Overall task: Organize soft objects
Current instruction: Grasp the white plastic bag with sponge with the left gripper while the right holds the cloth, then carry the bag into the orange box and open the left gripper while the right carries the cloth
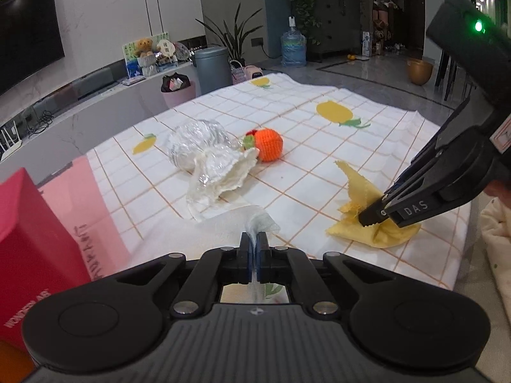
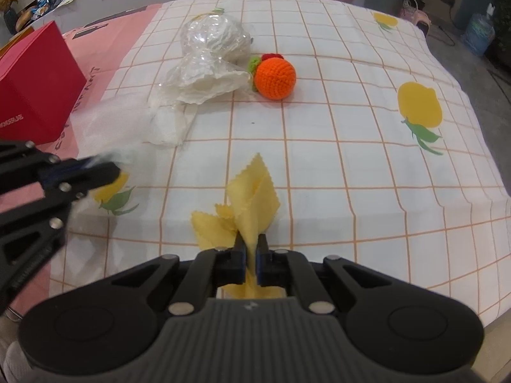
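Blurring left gripper (image 2: pixel 105 167) — gauze (image 1: pixel 260 221) indistinct.

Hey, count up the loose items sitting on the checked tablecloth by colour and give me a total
Yellow: 1, the yellow cloth in the right gripper
Orange: 1, the crocheted ball
White or clear: 2, the gauzy white cloth in the left gripper, the crinkled plastic bundle
Red: 1, the red box
Total: 5

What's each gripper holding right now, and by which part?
Left gripper: white gauze cloth, pinched at a bunched edge. Right gripper: yellow cloth, pinched at its gathered middle.
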Available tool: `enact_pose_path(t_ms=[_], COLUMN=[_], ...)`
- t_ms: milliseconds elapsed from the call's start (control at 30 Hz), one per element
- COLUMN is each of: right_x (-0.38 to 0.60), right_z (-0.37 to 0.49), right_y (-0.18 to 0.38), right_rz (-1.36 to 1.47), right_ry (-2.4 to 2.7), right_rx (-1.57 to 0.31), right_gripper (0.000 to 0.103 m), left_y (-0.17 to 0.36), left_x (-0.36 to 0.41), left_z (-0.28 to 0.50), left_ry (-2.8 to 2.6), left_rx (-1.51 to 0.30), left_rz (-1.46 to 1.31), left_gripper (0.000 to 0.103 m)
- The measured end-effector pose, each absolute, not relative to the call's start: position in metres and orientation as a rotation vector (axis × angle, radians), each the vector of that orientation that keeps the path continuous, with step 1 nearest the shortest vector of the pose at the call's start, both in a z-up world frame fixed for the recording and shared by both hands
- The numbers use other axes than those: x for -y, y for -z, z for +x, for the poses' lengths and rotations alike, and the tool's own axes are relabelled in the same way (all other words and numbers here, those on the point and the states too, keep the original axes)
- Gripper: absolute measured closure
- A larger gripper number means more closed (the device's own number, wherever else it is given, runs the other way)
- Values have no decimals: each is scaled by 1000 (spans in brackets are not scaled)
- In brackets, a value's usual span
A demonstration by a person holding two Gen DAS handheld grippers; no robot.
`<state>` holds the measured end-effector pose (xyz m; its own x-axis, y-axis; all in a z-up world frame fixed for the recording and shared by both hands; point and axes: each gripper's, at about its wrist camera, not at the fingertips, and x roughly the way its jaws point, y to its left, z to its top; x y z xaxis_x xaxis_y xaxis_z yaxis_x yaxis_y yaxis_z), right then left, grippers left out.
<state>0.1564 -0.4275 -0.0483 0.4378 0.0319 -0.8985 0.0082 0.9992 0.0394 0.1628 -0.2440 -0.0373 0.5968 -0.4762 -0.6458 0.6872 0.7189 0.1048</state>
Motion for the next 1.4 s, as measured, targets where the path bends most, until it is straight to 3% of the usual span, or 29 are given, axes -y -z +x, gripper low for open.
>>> enact_pose_path(t_ms=[200,533,900,1067,1400], right_x=[428,398,268,195,113], right_z=[142,107,122,141,159], right_y=[23,-77,-172,-172,-111], right_rz=[104,121,-2,-19,-63], right_ry=[-9,12,-126,-259,-438], right_rx=[-1057,-833,-644,-619,-726], right_gripper=[101,101,101,101,101], left_y=[14,-70,-156,-152,-78], left_x=[229,171,57,3,-51], left_z=[155,150,166,196,270], left_ry=[692,667,496,355,213], left_rx=[-591,-435,-313,-380,-580], left_rz=[321,247,265,251,220], left_gripper=[101,101,101,101,101])
